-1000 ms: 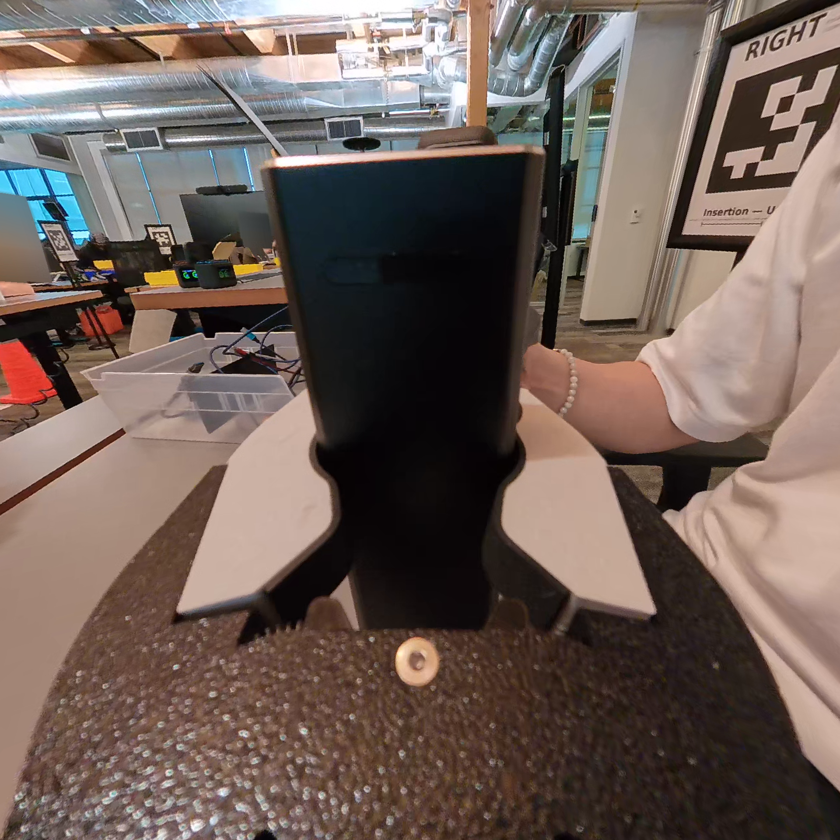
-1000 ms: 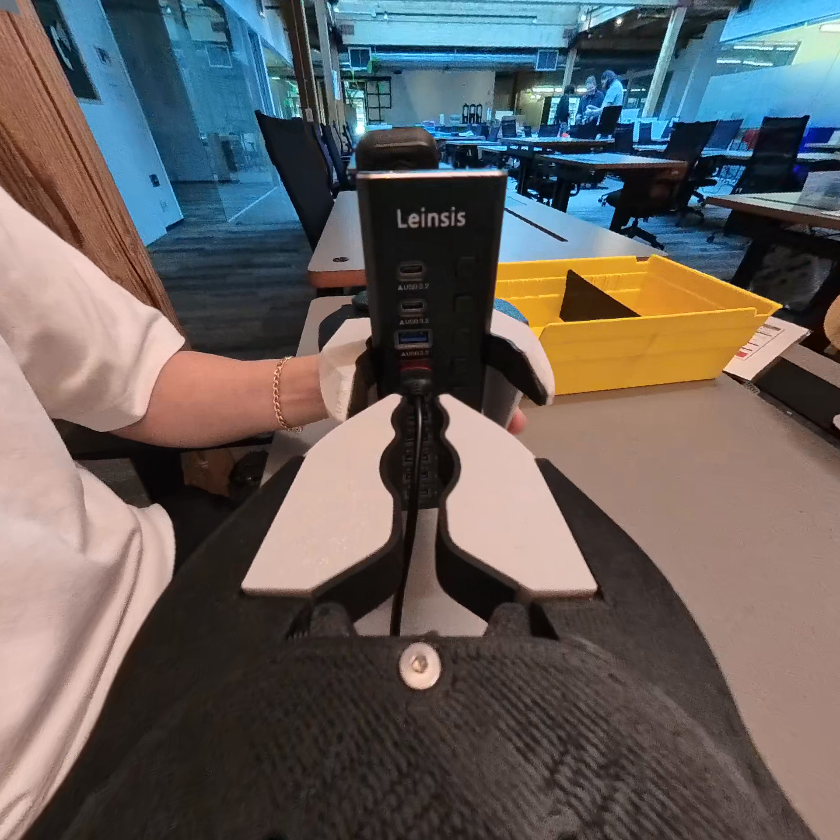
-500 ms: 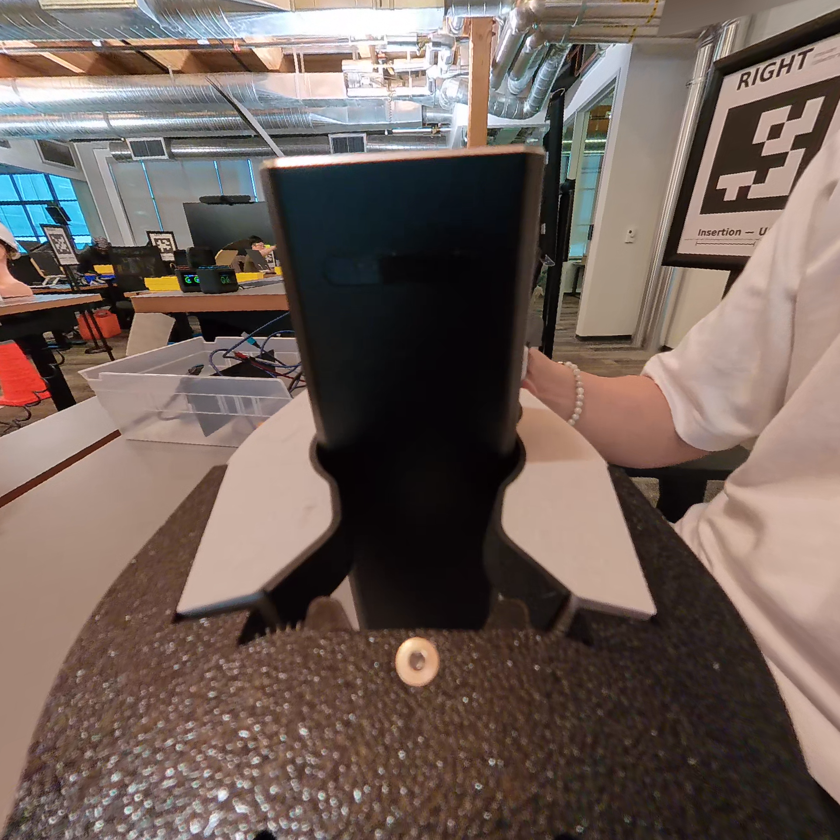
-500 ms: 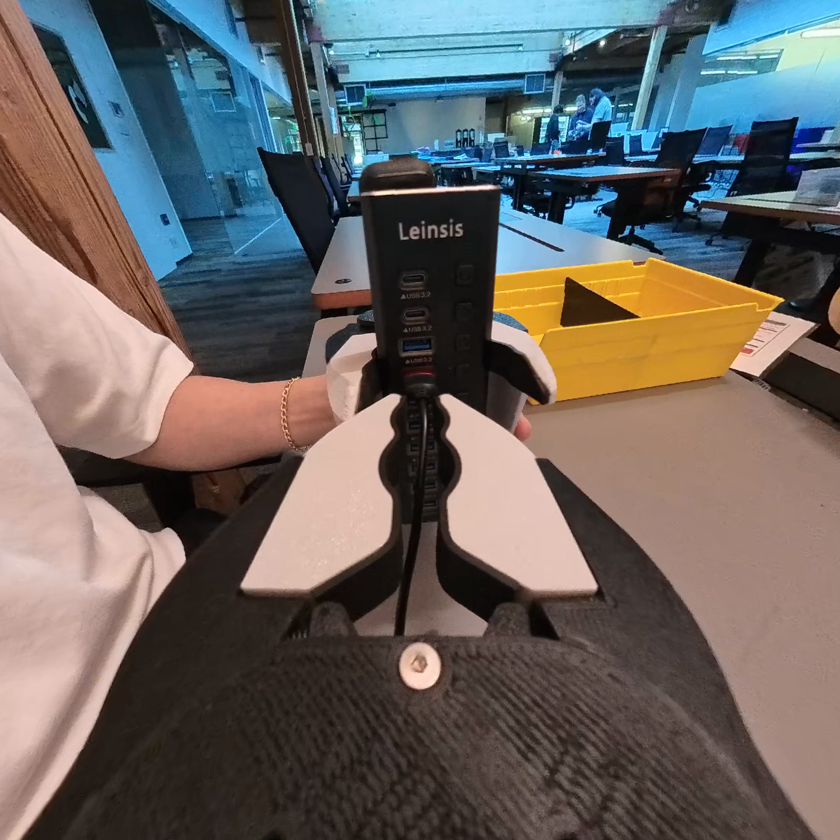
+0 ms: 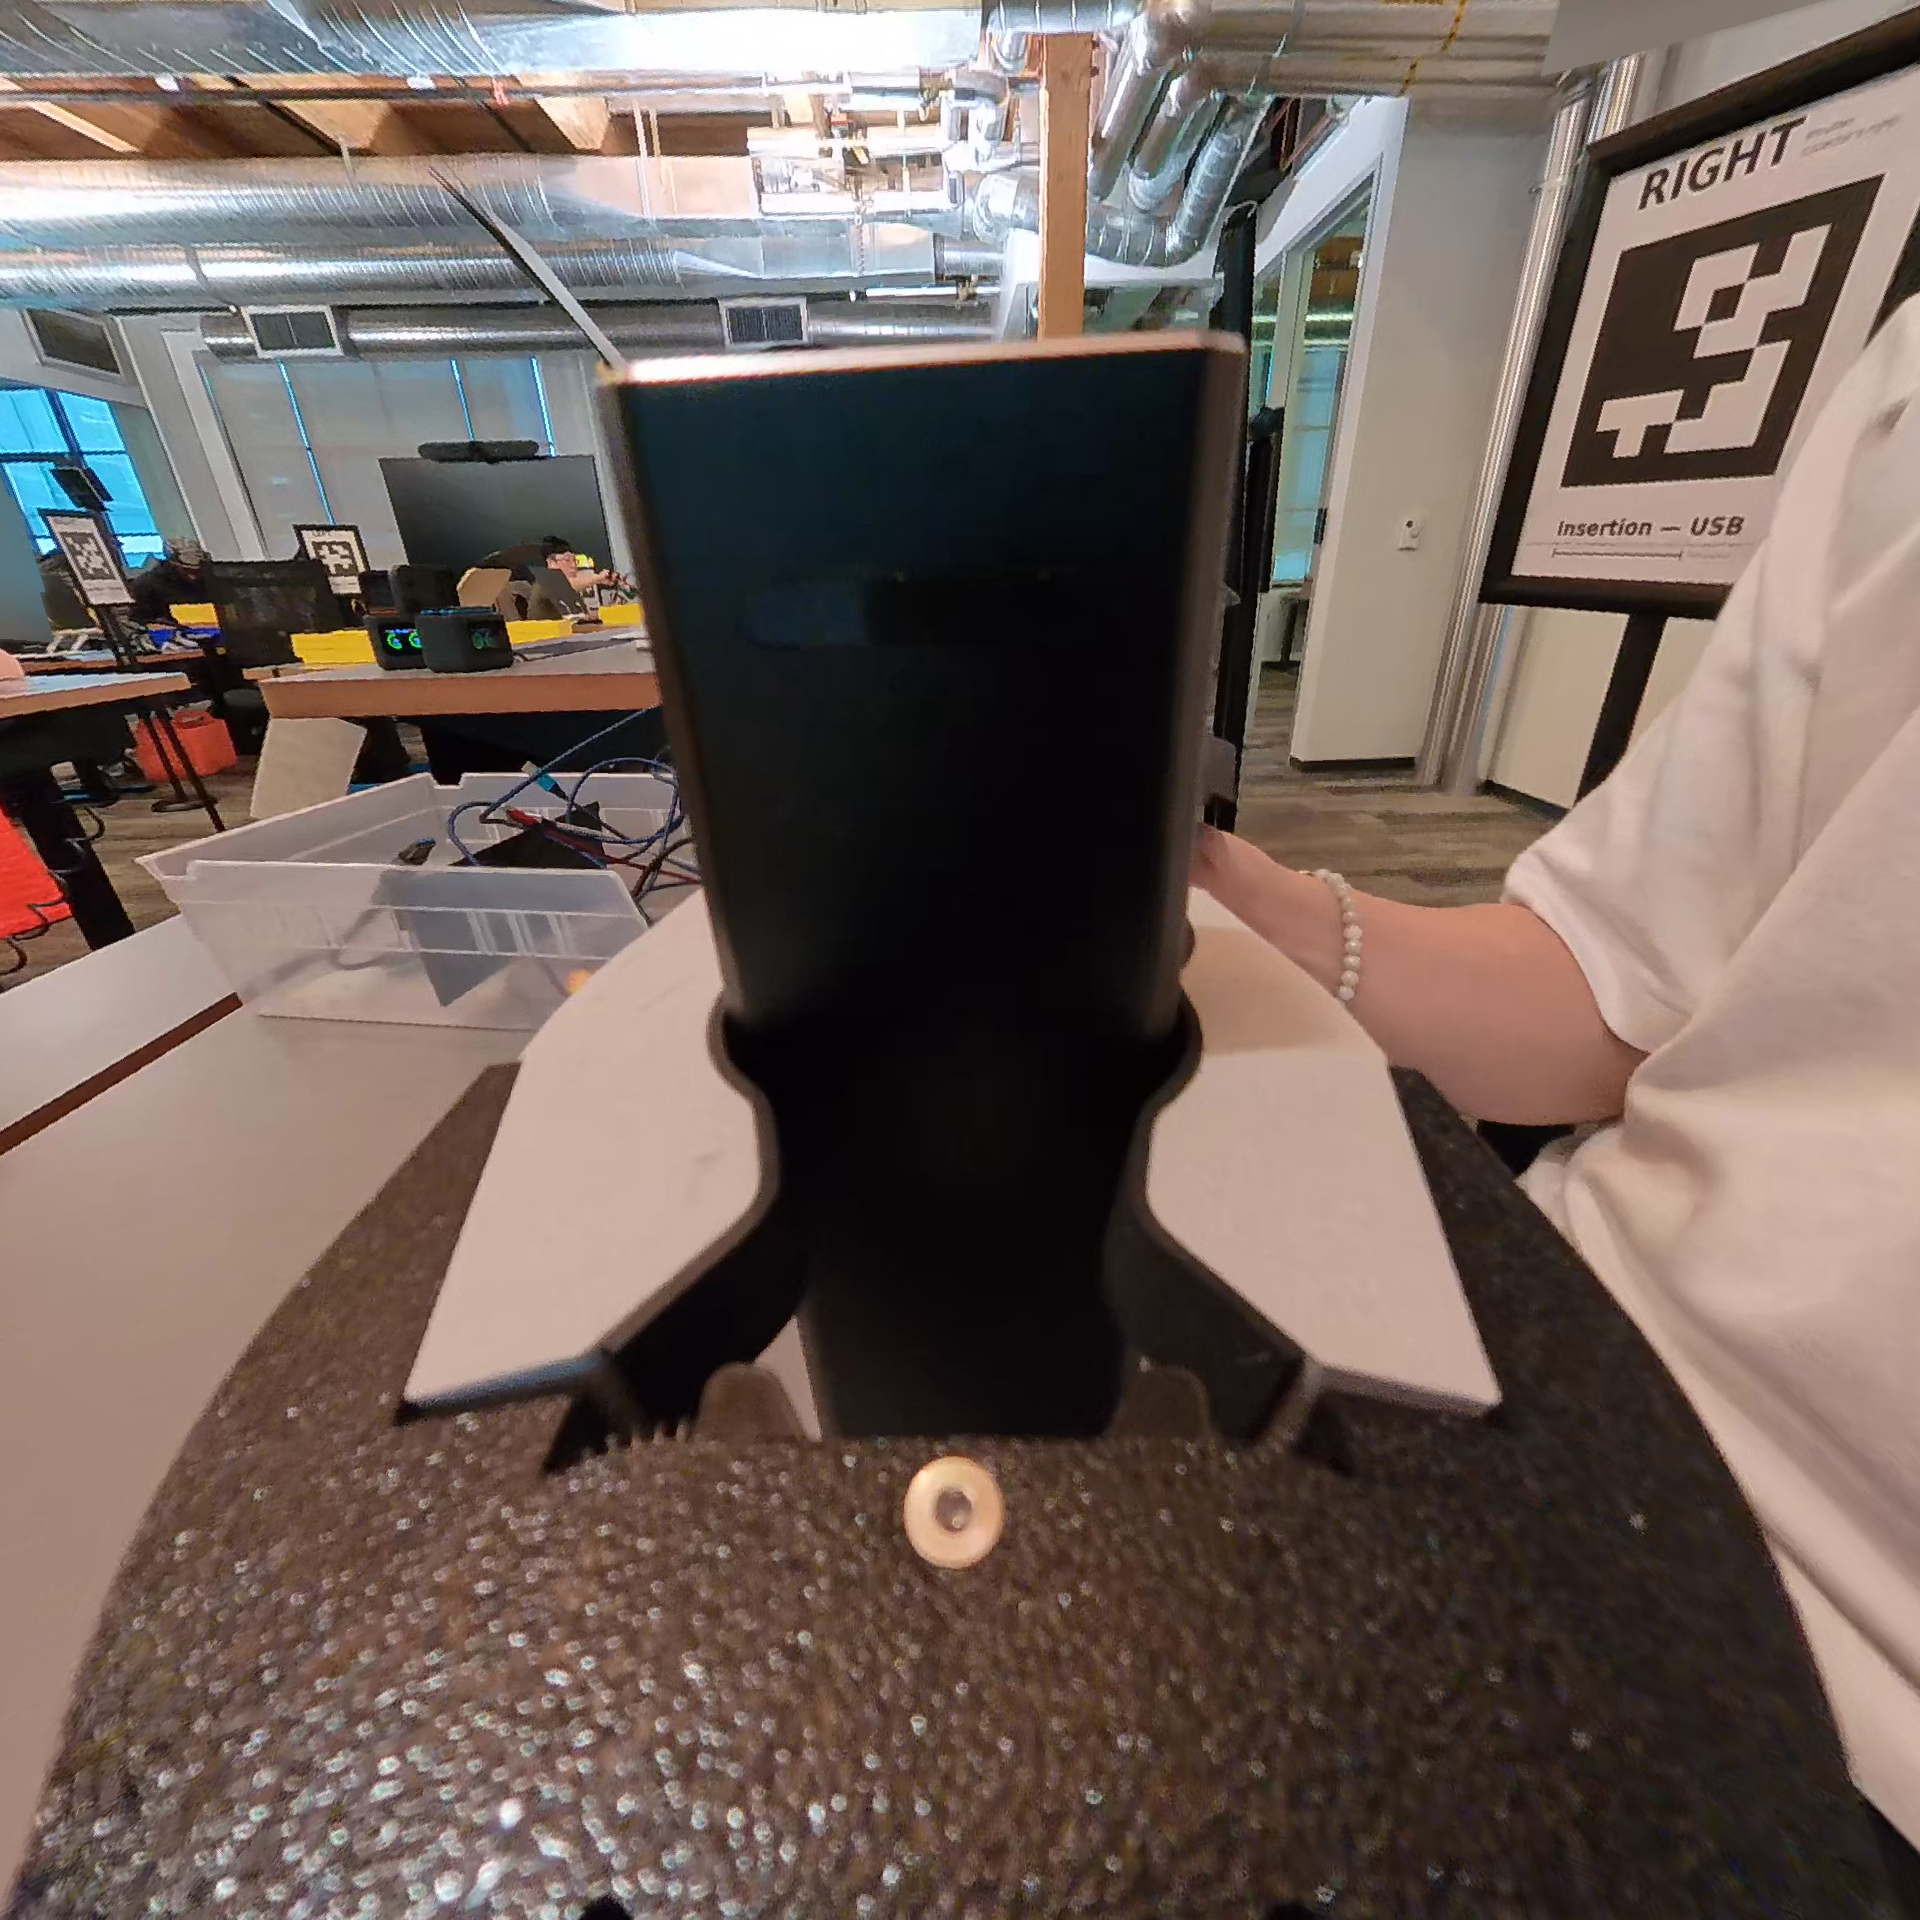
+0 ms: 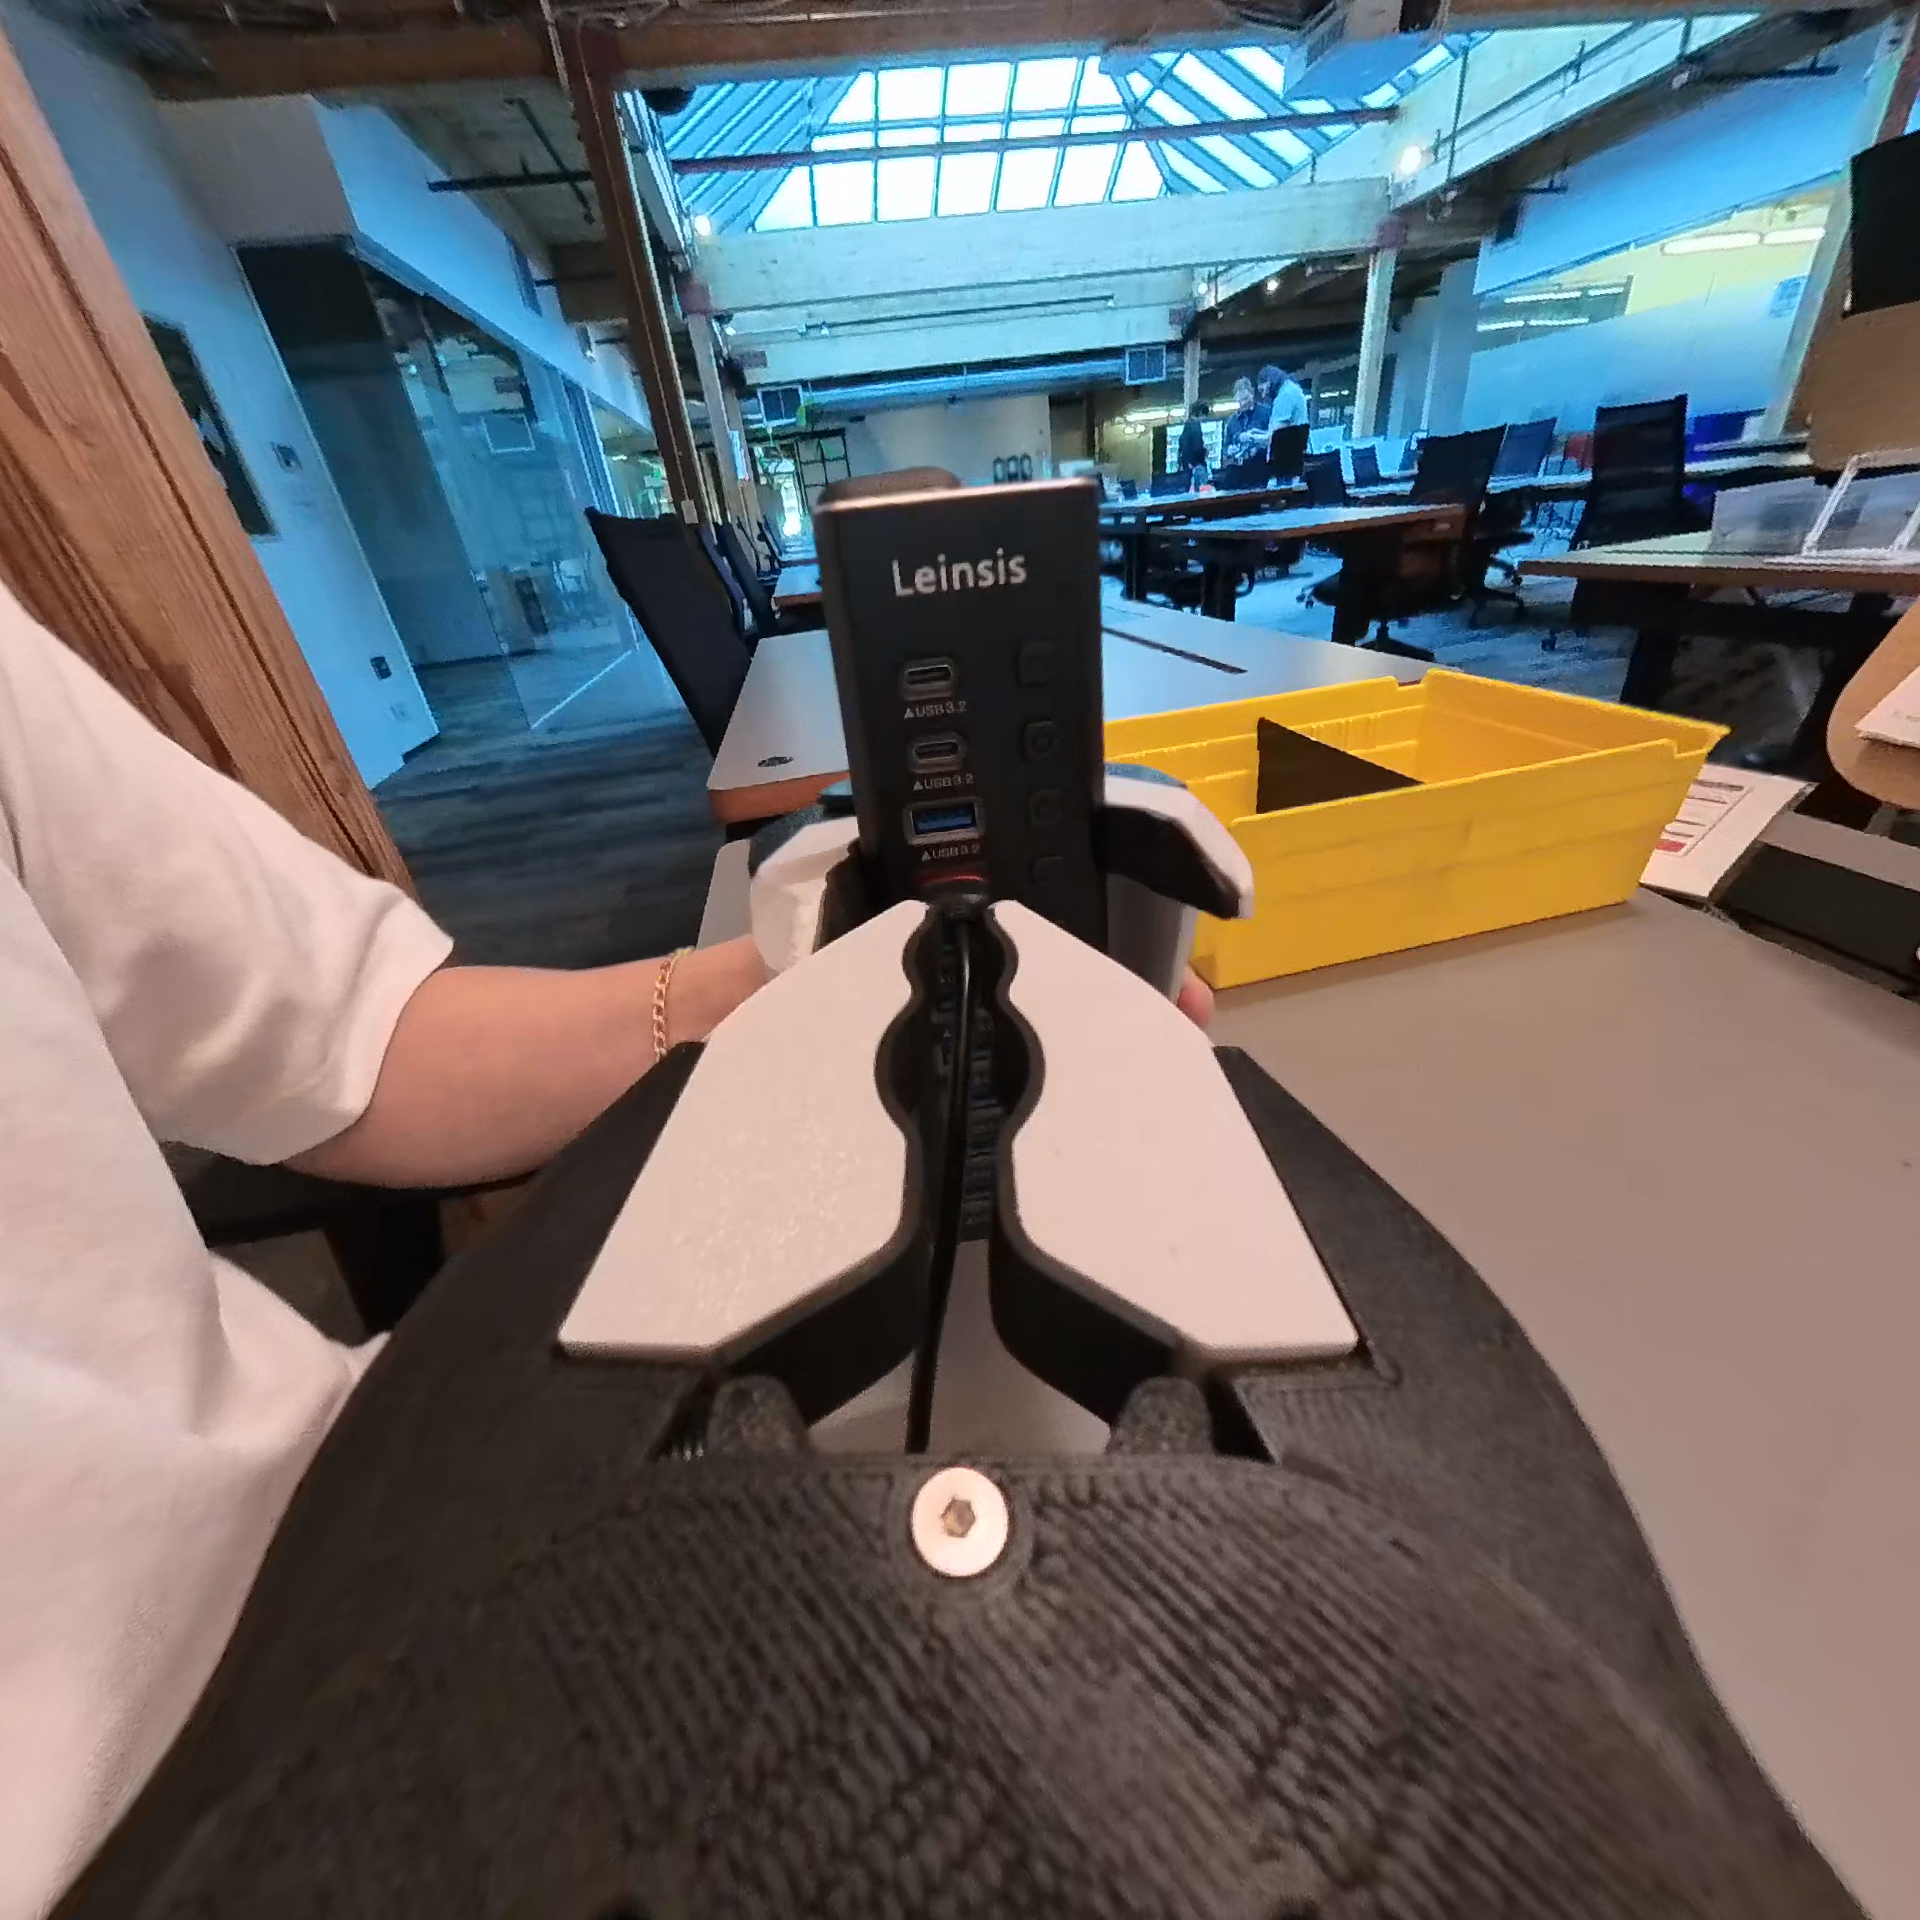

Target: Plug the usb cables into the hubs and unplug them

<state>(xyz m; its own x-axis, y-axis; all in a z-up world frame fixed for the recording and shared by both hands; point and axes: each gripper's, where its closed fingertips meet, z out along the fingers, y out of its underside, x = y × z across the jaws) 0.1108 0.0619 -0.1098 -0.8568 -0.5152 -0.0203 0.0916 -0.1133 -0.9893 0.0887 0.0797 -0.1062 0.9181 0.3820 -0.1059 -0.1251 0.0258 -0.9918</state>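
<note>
The left gripper [image 5: 956,1039] has its fingers [image 5: 644,1164] closed on the lower part of a black multi-port USB hub [image 6: 961,707], which stands upright off the grey tabletop [image 6: 1558,1143], long axis vertical; the left wrist view sees only its blank back [image 5: 925,675]. In the right wrist view the port face is turned squarely toward the right gripper [image 6: 961,935], with two small oval ports above a blue rectangular port [image 6: 943,821] and a red-edged port [image 6: 951,883] just below that. The right gripper's fingers [image 6: 769,1132] are nearly closed, pinching a black USB cable [image 6: 940,1195] whose cord runs back between them, and whose plug end sits right at the red-edged port, directly ahead of the fingertips. Whether the plug is fully seated, partly in or just touching cannot be told, since the fingertips cover the joint. The plug axis lies along the right gripper's fingers, perpendicular to the hub's face, so the coming move likely turns on a straight push or pull along that line while the left gripper braces the hub. A yellow bin [image 6: 1455,831] sits on the tabletop behind the hub, and a clear bin [image 5: 416,914] holding loose cables sits well apart on the other side.
</note>
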